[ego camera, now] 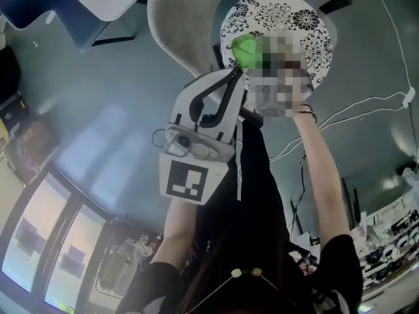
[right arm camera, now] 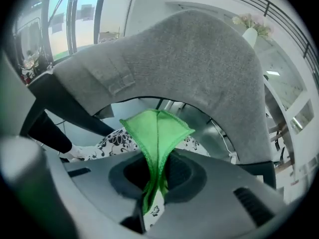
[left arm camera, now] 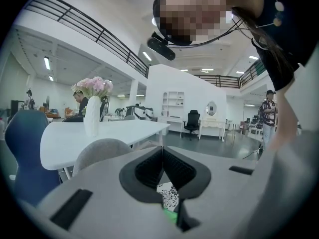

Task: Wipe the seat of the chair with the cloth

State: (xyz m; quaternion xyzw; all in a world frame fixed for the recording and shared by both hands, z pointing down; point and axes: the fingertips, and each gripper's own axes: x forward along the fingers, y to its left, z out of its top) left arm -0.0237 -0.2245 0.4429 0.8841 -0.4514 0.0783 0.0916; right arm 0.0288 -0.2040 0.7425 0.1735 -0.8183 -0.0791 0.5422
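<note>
Grey upholstery of the chair's backrest (right arm camera: 199, 59) arches over my right gripper (right arm camera: 155, 180) and blocks most of what lies beyond. A white table (left arm camera: 109, 133) with a vase of flowers (left arm camera: 92, 114) stands behind it. That gripper's jaws are clamped on the green cloth (right arm camera: 157, 131), over the black-and-white patterned seat (ego camera: 288, 12). My left gripper (left arm camera: 162, 151) hangs near the cloth, its jaws together on nothing.

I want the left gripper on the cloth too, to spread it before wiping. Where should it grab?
Take the free hemmed corner of the cloth, which fans out beyond the right gripper pinching its gathered middle. Probably come in from the side, jaws across the edge, after opening the left gripper, which is shut and empty.
</note>
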